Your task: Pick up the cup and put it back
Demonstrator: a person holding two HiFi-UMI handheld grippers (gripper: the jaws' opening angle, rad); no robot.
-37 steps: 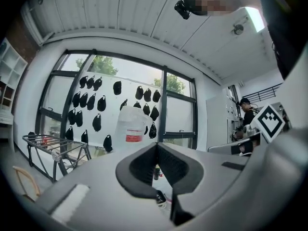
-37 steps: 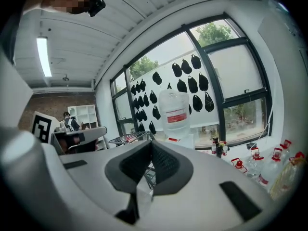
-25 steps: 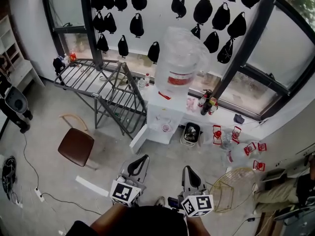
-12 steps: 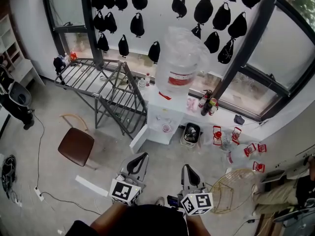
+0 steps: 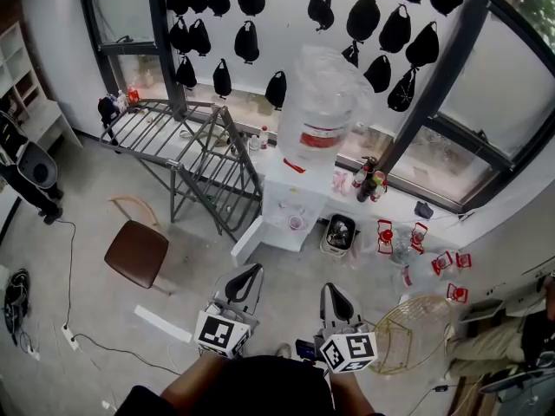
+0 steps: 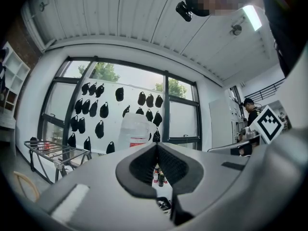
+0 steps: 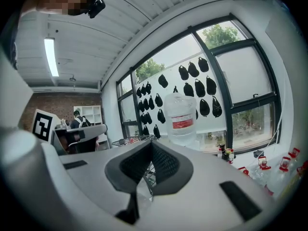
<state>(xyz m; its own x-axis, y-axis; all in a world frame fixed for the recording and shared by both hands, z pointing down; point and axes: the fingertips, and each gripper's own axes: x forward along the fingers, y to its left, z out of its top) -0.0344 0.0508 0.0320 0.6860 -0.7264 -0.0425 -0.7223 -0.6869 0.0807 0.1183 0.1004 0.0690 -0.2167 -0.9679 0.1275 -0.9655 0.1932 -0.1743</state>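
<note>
A small pink cup [image 5: 296, 223] stands in the niche of the white water dispenser [image 5: 279, 193], under a big clear bottle [image 5: 323, 102]. Both grippers are held low at the bottom of the head view, well short of the dispenser and pointing toward it. My left gripper [image 5: 251, 272] has its jaws together with nothing between them, and the same shows in its own view [image 6: 157, 146]. The right gripper [image 5: 330, 291] is also shut and empty [image 7: 150, 143]. The cup is hidden behind the jaws in both gripper views, where only the bottle [image 6: 134, 129] [image 7: 182, 117] shows.
A metal drying rack [image 5: 186, 146] stands left of the dispenser, with a brown chair [image 5: 136, 254] in front of it. A black bin [image 5: 337, 232], bottles [image 5: 368, 180] and red-capped jugs [image 5: 416, 245] lie to the right. A wire basket [image 5: 408, 332] sits by my right gripper. Cables [image 5: 69, 336] cross the floor.
Both grippers stay where they were, jaws together. The head view has shifted a little, and the person at the left edge has moved slightly.
</note>
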